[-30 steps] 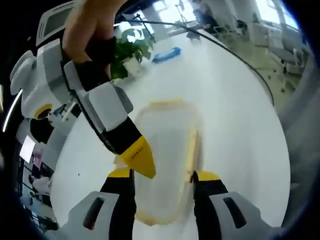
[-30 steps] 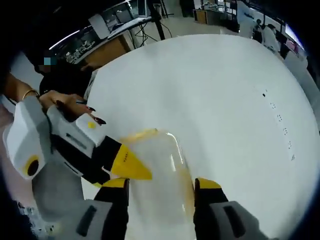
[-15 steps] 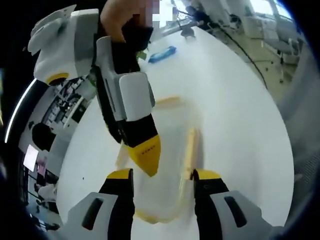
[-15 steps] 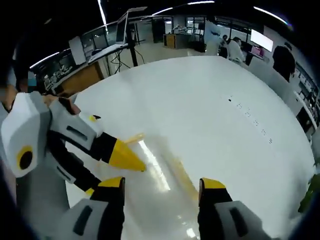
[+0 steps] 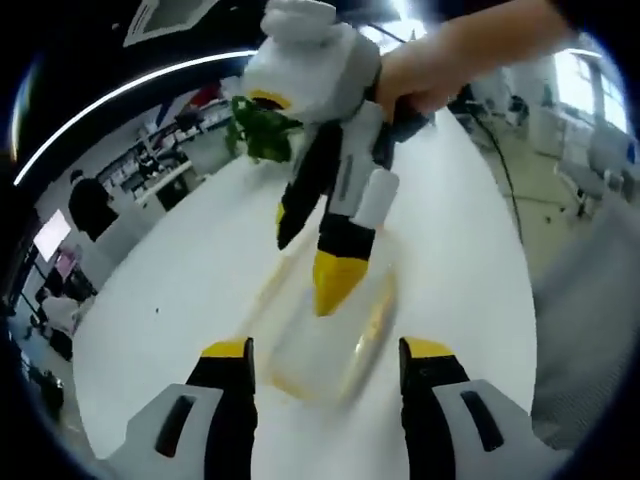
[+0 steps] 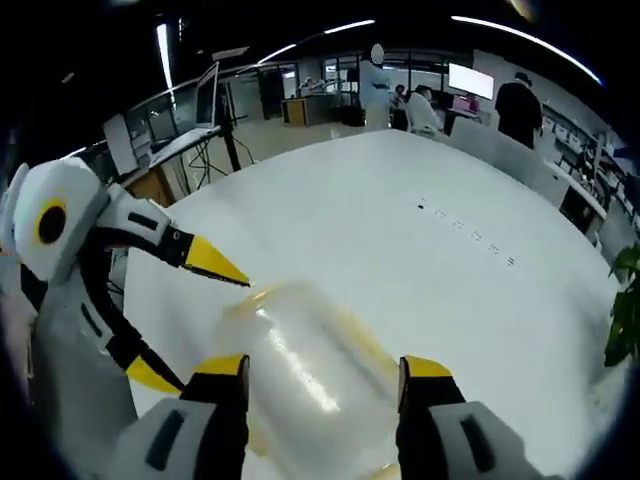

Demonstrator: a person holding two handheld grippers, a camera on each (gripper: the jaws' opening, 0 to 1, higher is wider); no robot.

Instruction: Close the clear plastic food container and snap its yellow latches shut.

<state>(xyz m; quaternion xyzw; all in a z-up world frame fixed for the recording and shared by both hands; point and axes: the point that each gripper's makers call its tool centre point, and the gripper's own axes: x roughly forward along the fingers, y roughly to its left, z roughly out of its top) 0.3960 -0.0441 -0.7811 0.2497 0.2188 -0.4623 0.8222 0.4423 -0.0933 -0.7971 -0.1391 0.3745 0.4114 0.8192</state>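
The other tool (image 5: 335, 270) hangs over the container (image 5: 325, 335); table (image 6: 420, 260) around lies open.

A white table (image 5: 180, 280) carried a leafy green plant (image 5: 262, 130) at its far edge; beyond the table stood desks (image 6: 190, 140) and people (image 6: 520, 100).

Motion blur obscures the container (image 5: 325, 335) and its yellow latches (image 5: 378, 318) on the table (image 5: 180, 300); latch state indeterminate, near end cut off in the right gripper view.

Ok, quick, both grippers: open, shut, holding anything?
Left gripper: open, jaws either side of the container, holding nothing.
Right gripper: open, jaws apart over the container, holding nothing.
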